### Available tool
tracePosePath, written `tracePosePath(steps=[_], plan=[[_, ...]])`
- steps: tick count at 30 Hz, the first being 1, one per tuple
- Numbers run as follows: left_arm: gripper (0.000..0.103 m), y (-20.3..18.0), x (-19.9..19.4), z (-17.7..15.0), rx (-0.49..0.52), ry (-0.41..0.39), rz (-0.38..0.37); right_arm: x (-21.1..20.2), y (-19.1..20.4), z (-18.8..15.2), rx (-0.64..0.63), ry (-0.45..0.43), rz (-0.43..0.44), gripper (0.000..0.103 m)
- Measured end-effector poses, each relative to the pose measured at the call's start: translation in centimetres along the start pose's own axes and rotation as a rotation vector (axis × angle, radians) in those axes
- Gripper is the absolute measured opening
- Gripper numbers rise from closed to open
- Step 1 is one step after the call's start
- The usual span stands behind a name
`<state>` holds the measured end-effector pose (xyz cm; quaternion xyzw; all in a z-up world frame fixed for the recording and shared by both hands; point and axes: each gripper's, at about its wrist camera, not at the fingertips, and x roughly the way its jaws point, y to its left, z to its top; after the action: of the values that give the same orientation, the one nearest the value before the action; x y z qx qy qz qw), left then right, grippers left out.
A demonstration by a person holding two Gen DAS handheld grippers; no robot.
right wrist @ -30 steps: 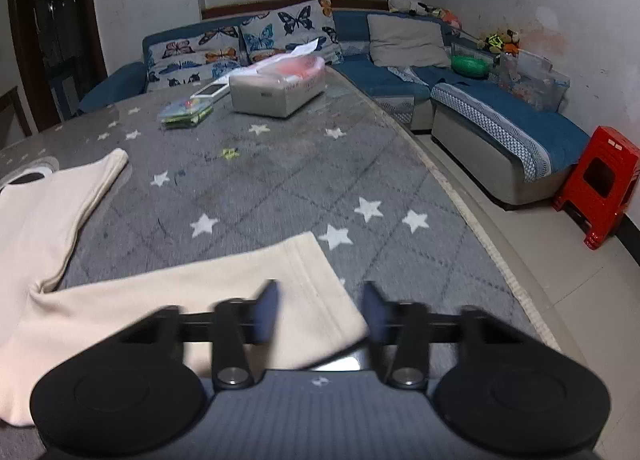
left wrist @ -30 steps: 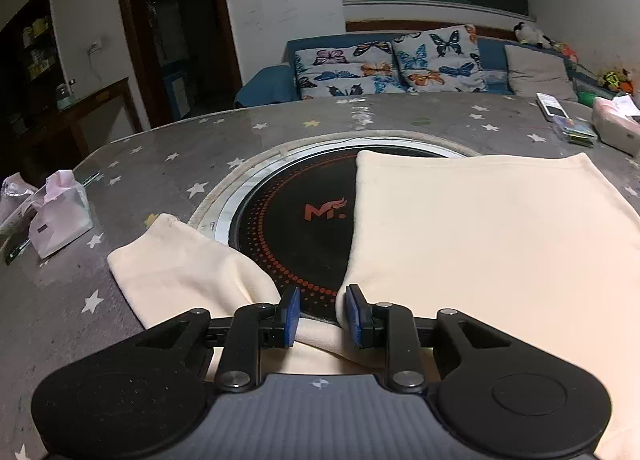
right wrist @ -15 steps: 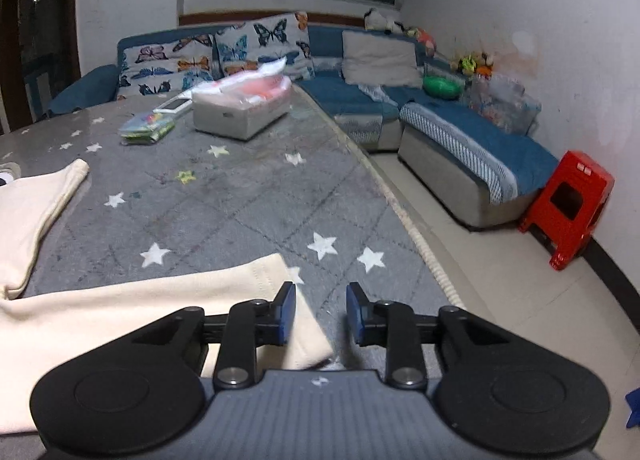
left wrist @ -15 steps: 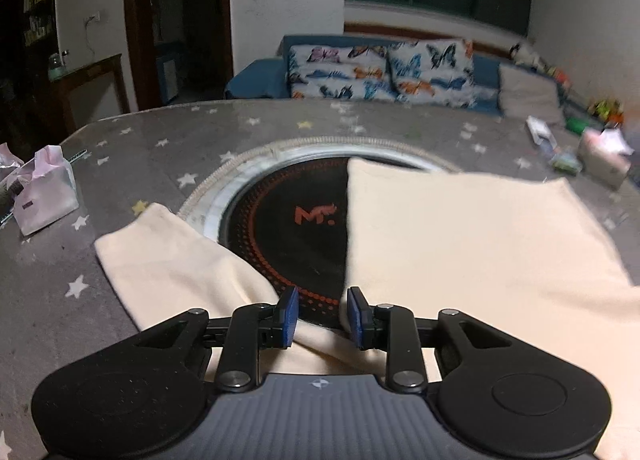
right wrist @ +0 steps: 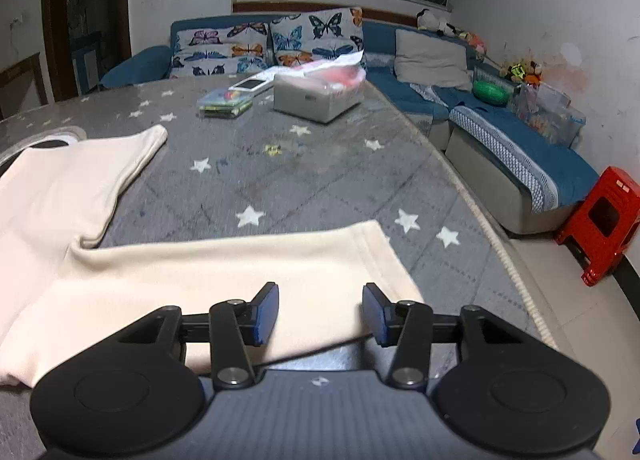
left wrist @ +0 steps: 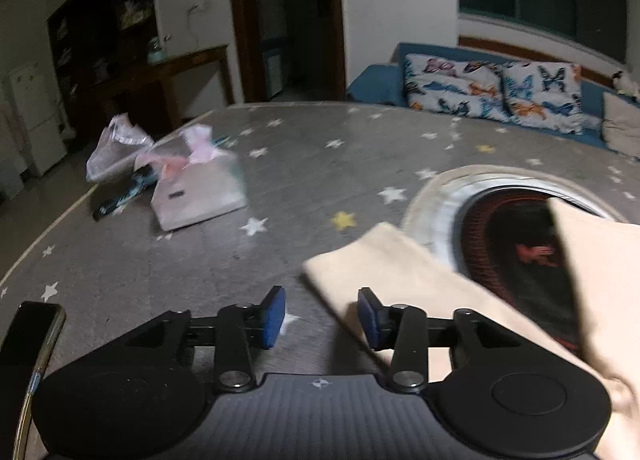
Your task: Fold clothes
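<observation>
The cream garment (right wrist: pixel 200 272) lies flat on the starry tabletop (right wrist: pixel 320 180), sleeves stretched out left and right, hem toward the far side. Both the left gripper (left wrist: pixel 322 314) and the right gripper (right wrist: pixel 320 312) are opening, holding nothing. Best to take each sleeve cuff squarely before folding it inward.

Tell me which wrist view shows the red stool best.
Right wrist view: the red stool stands whole on the floor at the right edge, beside the blue sofa. The left wrist view misses it entirely, facing the table's other side.
</observation>
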<state>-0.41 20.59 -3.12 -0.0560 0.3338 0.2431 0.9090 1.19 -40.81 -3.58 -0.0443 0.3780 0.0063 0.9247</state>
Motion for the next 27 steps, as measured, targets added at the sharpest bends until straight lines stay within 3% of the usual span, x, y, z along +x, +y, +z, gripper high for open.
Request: tracePosePath(steps=[7, 9, 11, 13, 22, 27], plan=[[0.045, 0.8, 1.0, 0.2, -0.043, -0.011, 0.007, -0.1, -0.1, 0.0, 0.001, 0.001, -0.007, 0.053], [0.034, 0.8, 1.2, 0.2, -0.039, -0.021, -0.006, 0.0, -0.1, 0.0, 0.003, 0.001, -0.008, 0.053], [0.008, 0.6, 1.1, 0.2, -0.022, -0.026, -0.042, 0.0, -0.2, -0.1, 0.005, 0.001, -0.007, 0.053], [0.003, 0.3, 0.8, 0.1, -0.005, -0.032, -0.048, 0.0, -0.3, -0.1, 0.013, 0.001, -0.004, 0.054], [0.002, 3.3, -4.3, -1.3, -0.046, -0.060, 0.053, 0.2, -0.6, -0.1, 0.016, 0.000, -0.014, 0.055], [0.002, 4.7, -3.2, -2.5, -0.073, 0.037, 0.071, 0.2, -0.8, -0.1, 0.037, -0.007, -0.011, 0.058]])
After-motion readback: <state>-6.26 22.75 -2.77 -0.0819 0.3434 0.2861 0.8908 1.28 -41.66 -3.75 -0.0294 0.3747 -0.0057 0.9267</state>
